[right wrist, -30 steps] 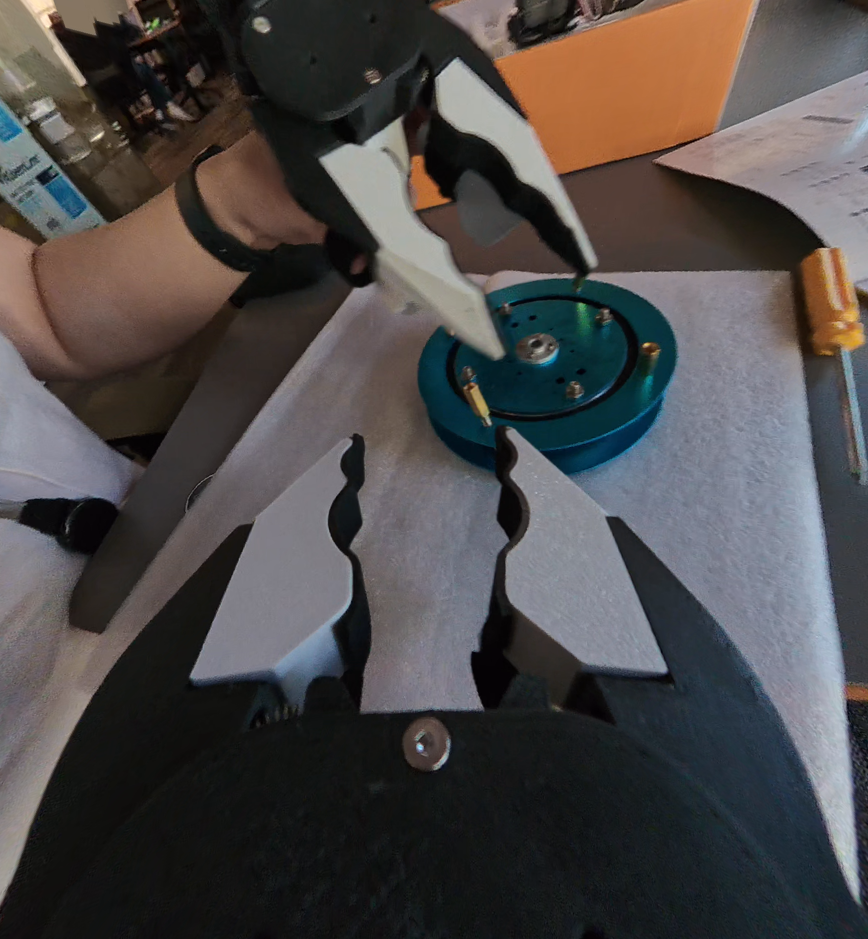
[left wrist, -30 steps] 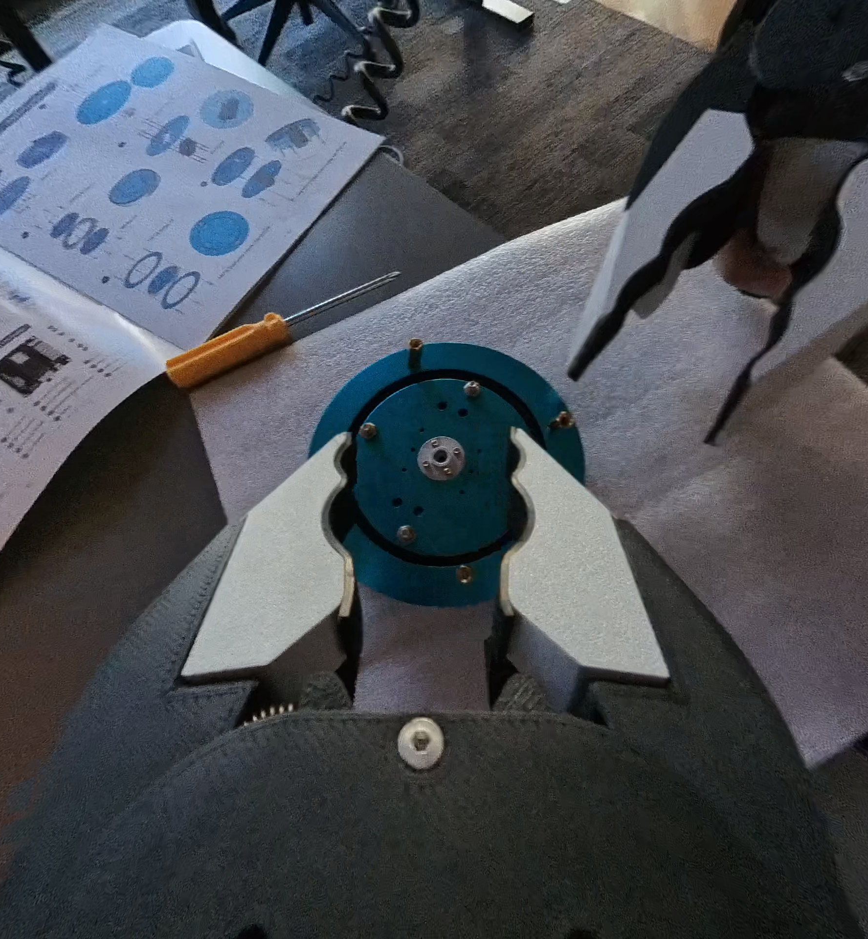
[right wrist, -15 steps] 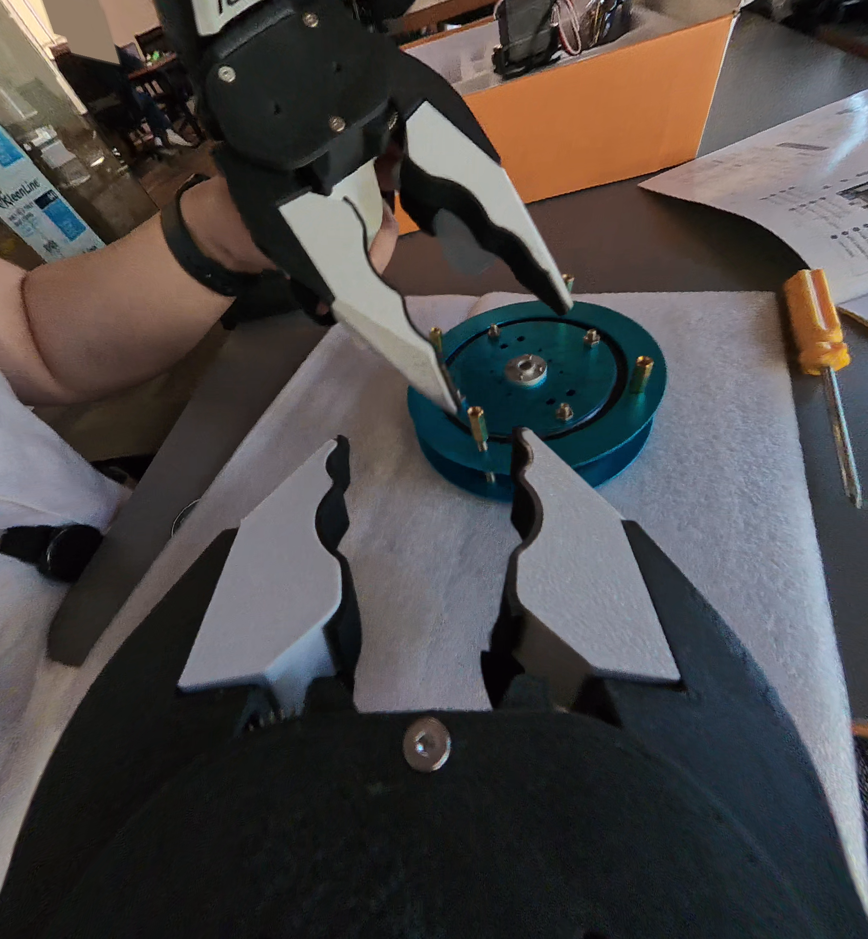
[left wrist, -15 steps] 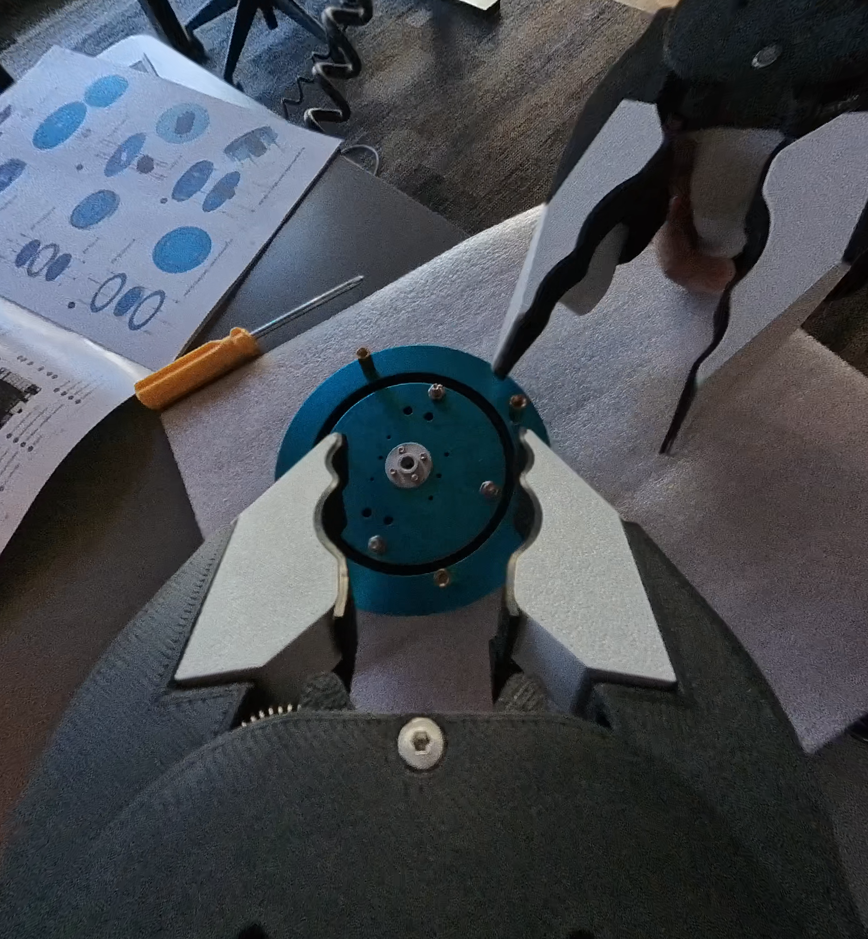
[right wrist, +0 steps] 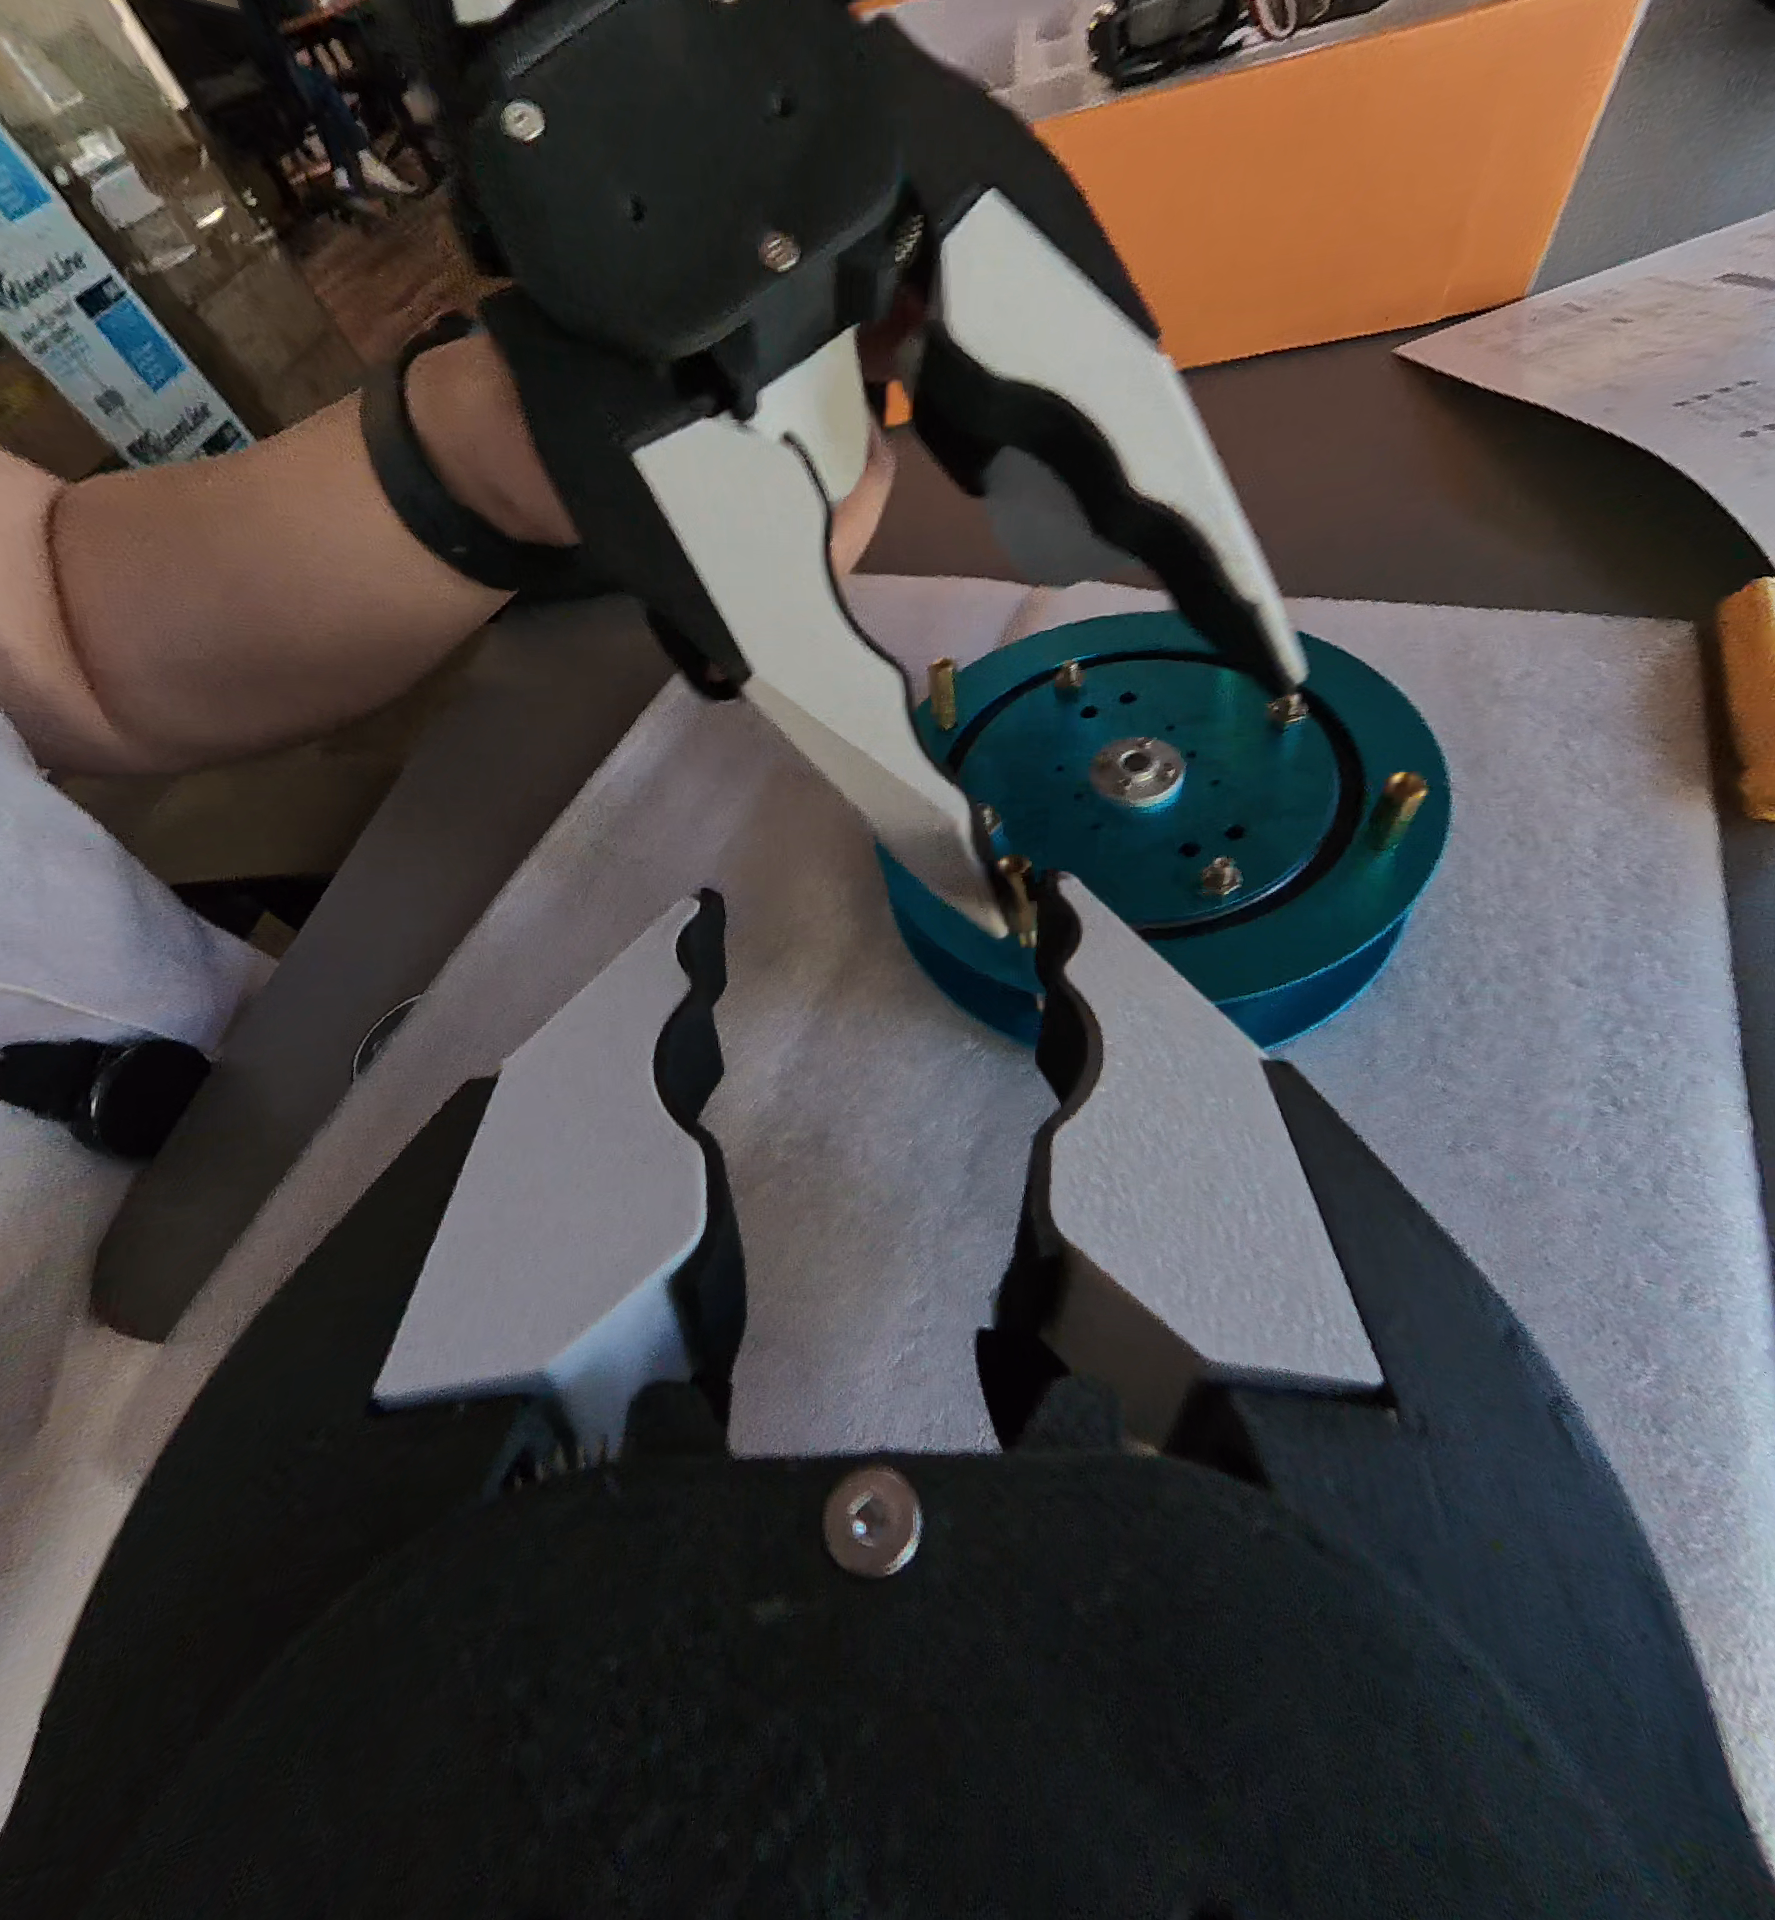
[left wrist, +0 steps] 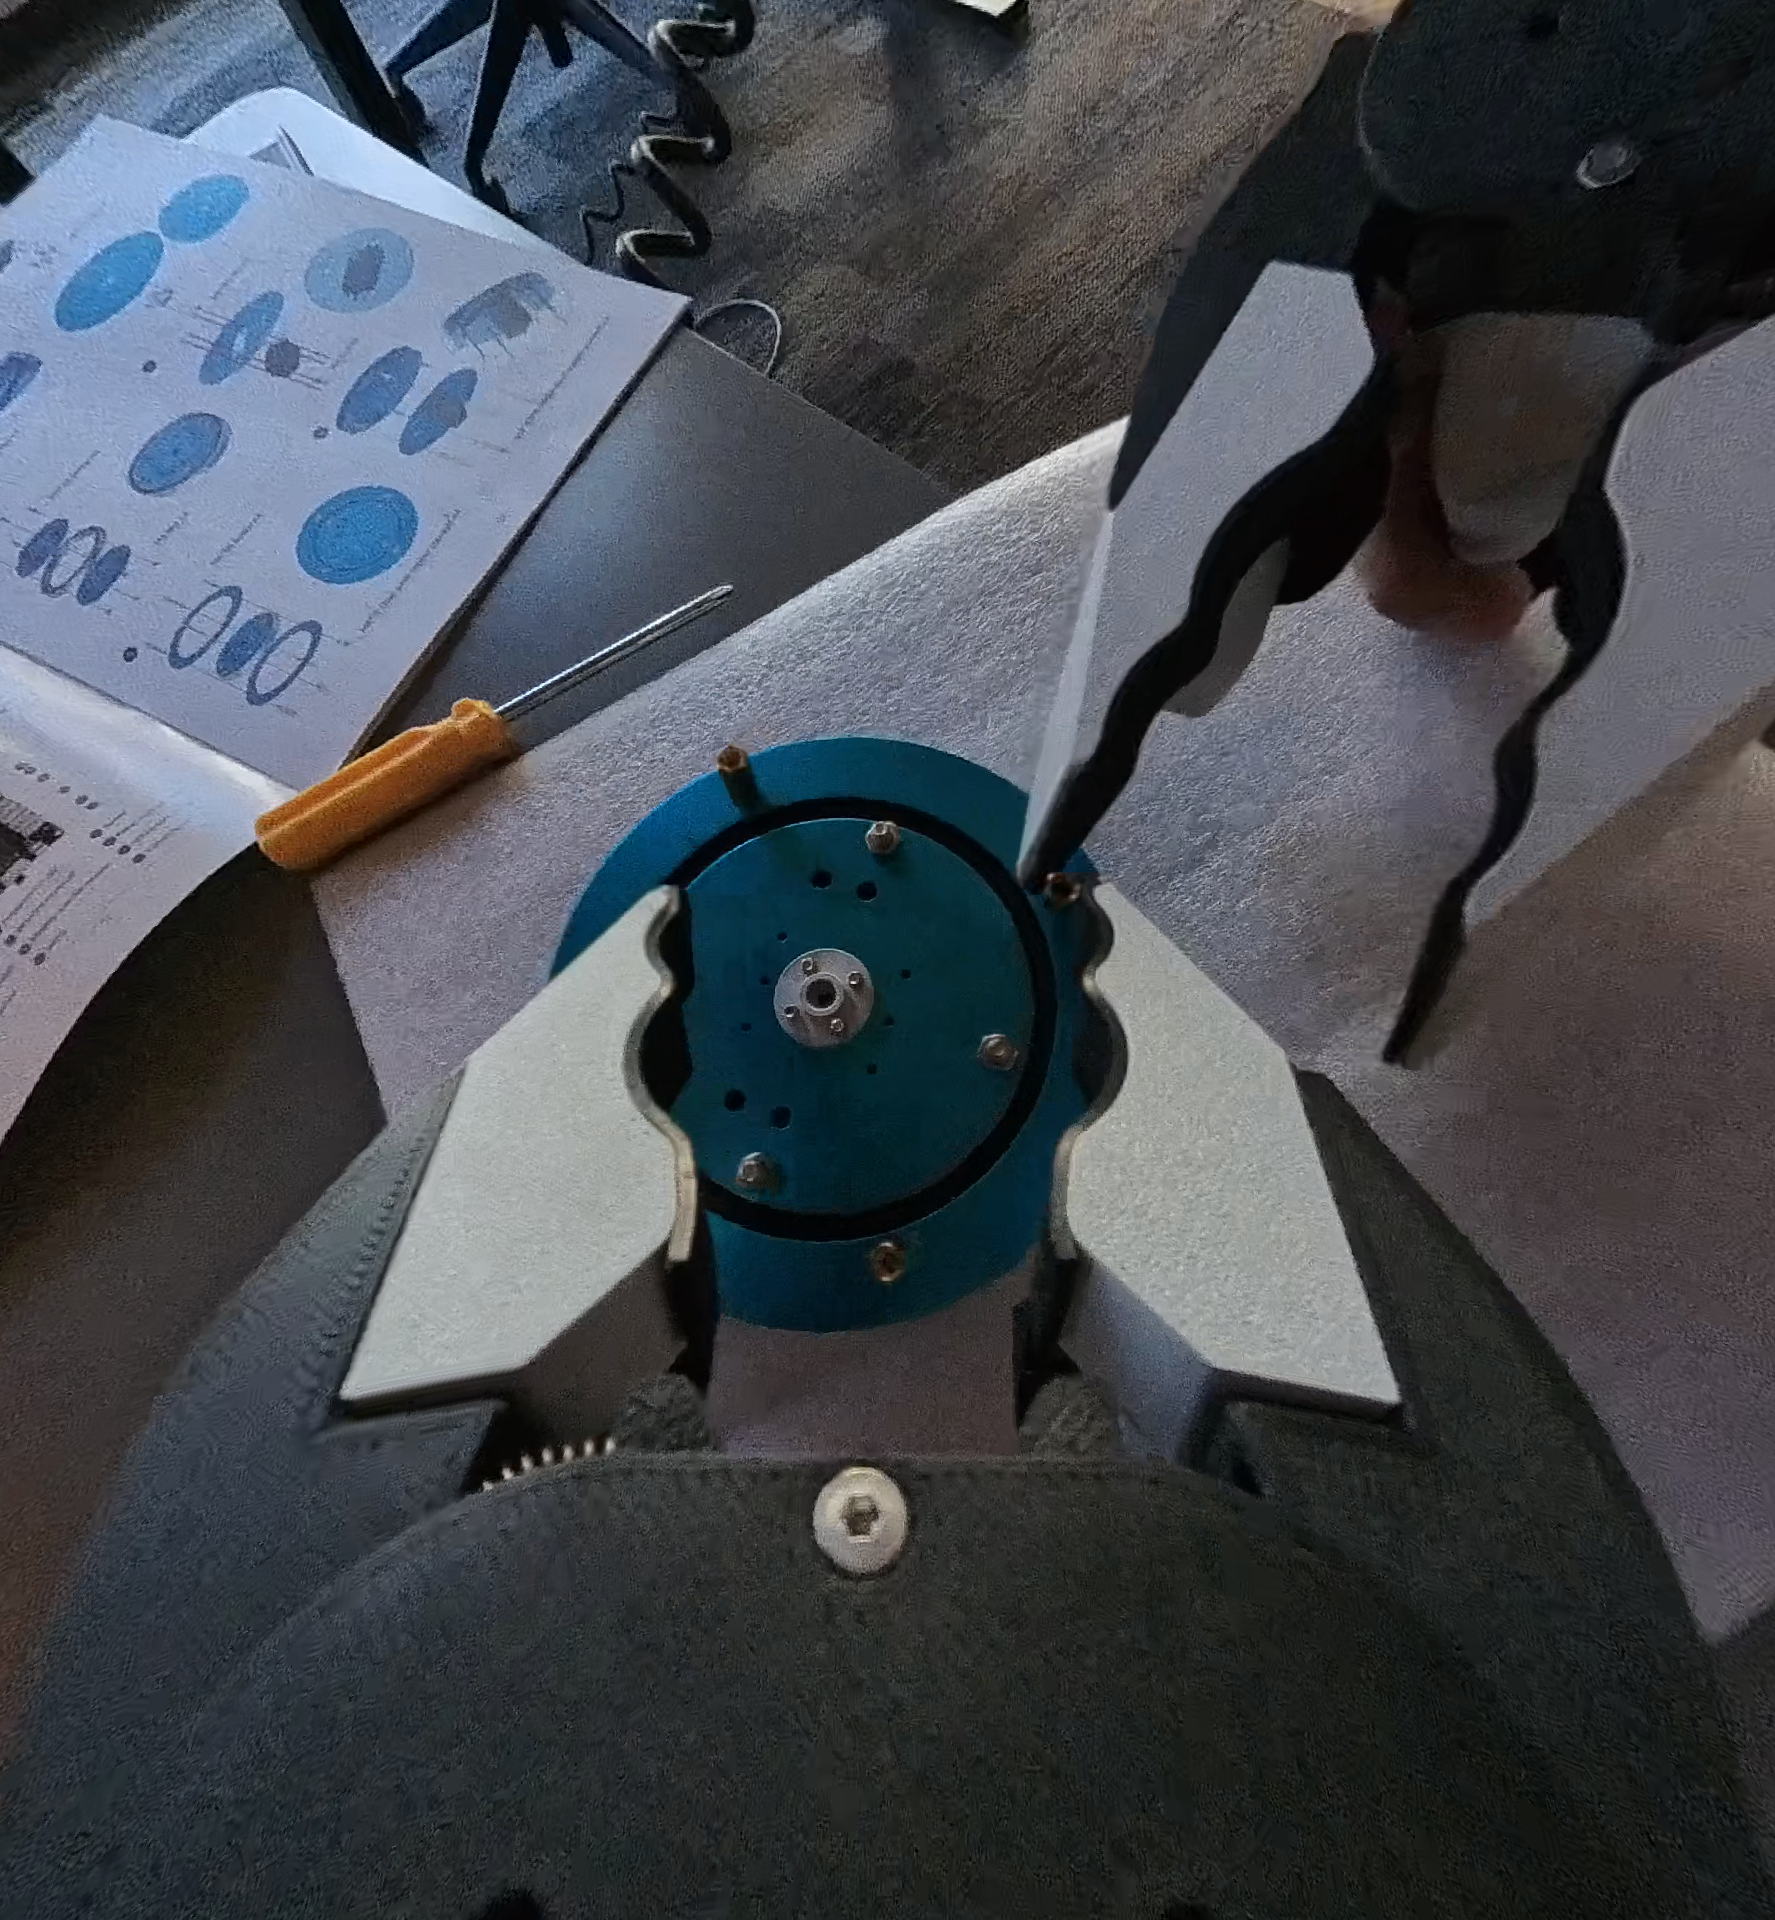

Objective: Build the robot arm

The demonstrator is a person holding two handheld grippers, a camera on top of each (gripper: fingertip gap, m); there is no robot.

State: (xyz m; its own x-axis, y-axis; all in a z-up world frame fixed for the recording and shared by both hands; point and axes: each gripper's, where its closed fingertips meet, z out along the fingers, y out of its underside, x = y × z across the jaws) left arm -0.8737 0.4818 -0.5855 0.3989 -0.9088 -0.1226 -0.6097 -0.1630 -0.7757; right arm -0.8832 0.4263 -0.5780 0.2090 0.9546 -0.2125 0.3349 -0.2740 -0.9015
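Note:
A blue metal disc [left wrist: 862, 1101] with a silver hub [left wrist: 823, 995] and brass standoffs on its rim lies on a white foam mat [left wrist: 1485, 1247]. My left gripper [left wrist: 878, 914] is open and straddles the disc from above, its tips close over the top face. It also shows in the right wrist view [right wrist: 1143, 805]. My right gripper [right wrist: 883, 894] is open and empty, low over the mat. Its right fingertip is beside the brass standoff [right wrist: 1013, 894] on the disc's [right wrist: 1226, 831] near rim. In the left wrist view the right gripper [left wrist: 1215, 966] reaches in from the upper right.
An orange-handled screwdriver [left wrist: 384, 779] lies at the mat's edge on the dark table [left wrist: 706, 468]. Printed sheets [left wrist: 239, 416] lie beyond it. An orange box [right wrist: 1330, 187] stands at the back. A person's forearm [right wrist: 239, 603] comes in from the left. The orange-handled screwdriver [left wrist: 384, 779] lies some 11 cm from my left tips, 15 cm from my right tips. It is also in sight in the right wrist view [right wrist: 1773, 675].
My left gripper has come down closer over the disc. My right gripper has moved forward until its fingertip is beside a rim standoff. Both stayed open.

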